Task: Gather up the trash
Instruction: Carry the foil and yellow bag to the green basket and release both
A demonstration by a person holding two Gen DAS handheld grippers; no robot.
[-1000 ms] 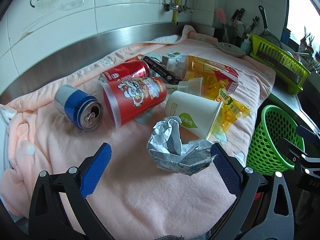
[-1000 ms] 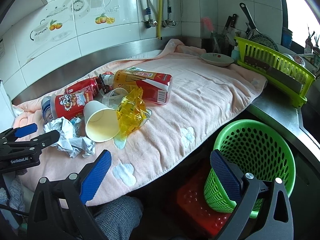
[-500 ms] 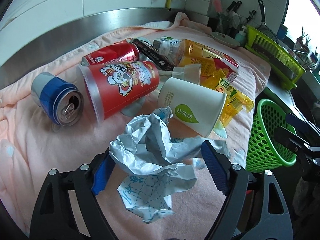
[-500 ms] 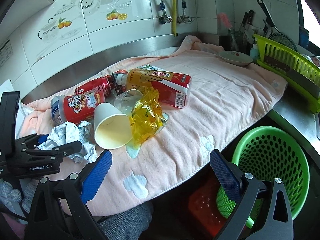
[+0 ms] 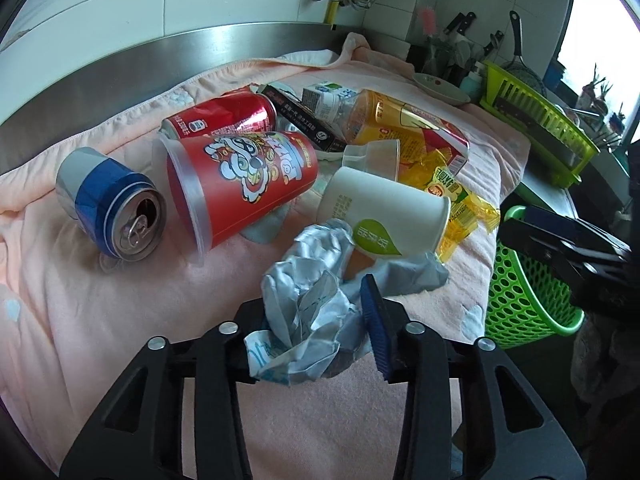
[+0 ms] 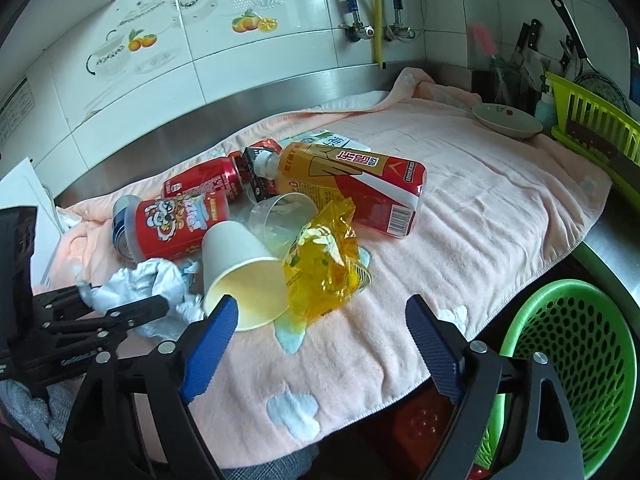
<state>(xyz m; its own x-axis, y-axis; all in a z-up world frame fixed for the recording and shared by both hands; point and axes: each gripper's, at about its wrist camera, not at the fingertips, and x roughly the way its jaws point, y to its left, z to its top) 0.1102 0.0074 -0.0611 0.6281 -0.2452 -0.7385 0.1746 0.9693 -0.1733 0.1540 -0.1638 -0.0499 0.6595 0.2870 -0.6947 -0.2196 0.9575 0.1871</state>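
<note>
My left gripper [image 5: 316,332] is shut on a crumpled white-blue paper wrapper [image 5: 316,300], which rests low on the pink towel [image 5: 140,320]. The wrapper [image 6: 148,284] and the left gripper [image 6: 116,312] also show in the right wrist view. Behind lie a white paper cup [image 5: 384,212], a red snack tub [image 5: 244,184], a blue can [image 5: 112,204], a red can [image 5: 224,116], a yellow wrapper [image 5: 452,196] and an orange drink bottle [image 5: 404,124]. My right gripper [image 6: 320,340] is open and empty above the towel's front edge. The green basket [image 6: 568,360] sits lower right.
A small dish [image 6: 506,120] and a green dish rack [image 6: 596,128] stand at the far right. A steel backsplash [image 5: 160,56] and tiled wall run behind the towel. A clear plastic cup [image 6: 280,216] lies by the paper cup.
My left gripper has moved forward over the crumpled wrapper and closed on it. My right gripper has shifted left toward the towel, still open.
</note>
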